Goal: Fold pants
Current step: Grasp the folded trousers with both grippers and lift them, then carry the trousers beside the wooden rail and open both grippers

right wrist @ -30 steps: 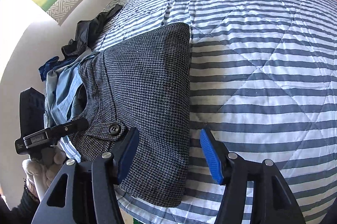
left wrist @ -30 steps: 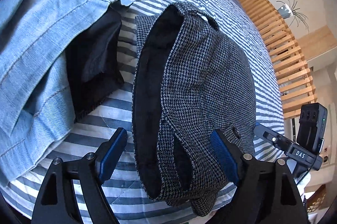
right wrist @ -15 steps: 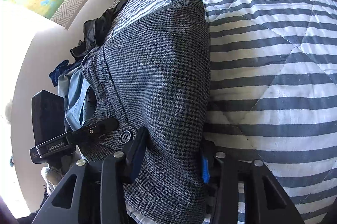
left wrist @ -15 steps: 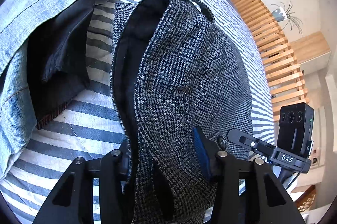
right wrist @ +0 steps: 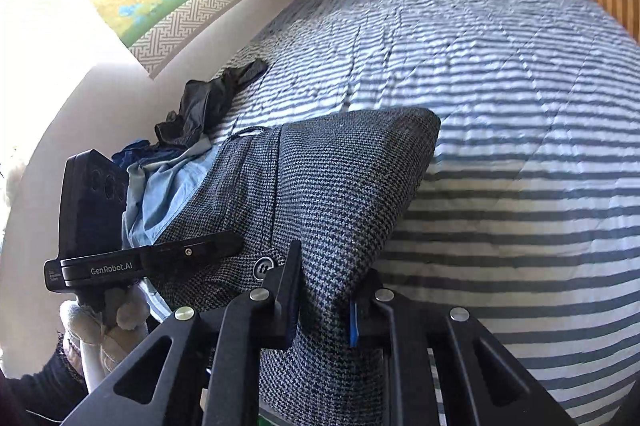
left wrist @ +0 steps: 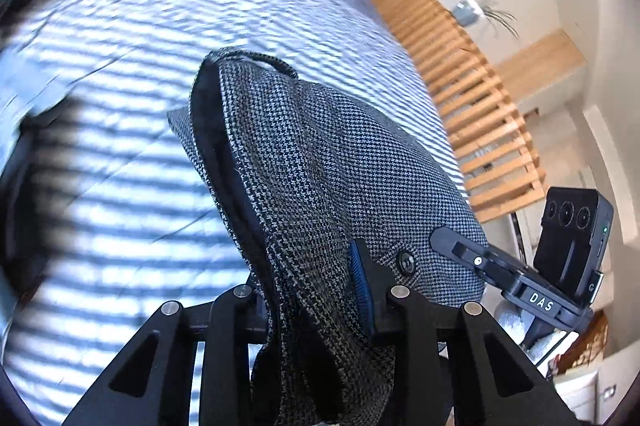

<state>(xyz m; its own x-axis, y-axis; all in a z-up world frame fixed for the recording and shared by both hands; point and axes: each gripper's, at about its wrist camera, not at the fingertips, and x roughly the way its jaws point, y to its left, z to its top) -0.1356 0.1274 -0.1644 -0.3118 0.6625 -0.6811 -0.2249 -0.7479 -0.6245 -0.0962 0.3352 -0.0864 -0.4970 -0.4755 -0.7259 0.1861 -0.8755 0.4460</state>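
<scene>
on the striped bed (left wrist: 132, 130), left wrist view: left tongs (left wrist: 308, 290), gaping a second ago, have just been closing and now clench the pants (left wrist: 320, 162) at the waistband edge, which seems raised off the cover; blur hides how far. right wrist view: right tongs (right wrist: 324, 302) likewise closed onto the pants' near corner beside the button (right wrist: 263, 269). both ends held, the fold can begin.

the left gripper (left wrist: 316, 290), black with blue pads, angles downward, its jaws just closed in and pinching a fold of grey houndstooth woven pants (left wrist: 320, 162). the right gripper (right wrist: 324, 302), black too, tilts downward, jaws just closed, clamped on the same pants' edge.
</scene>
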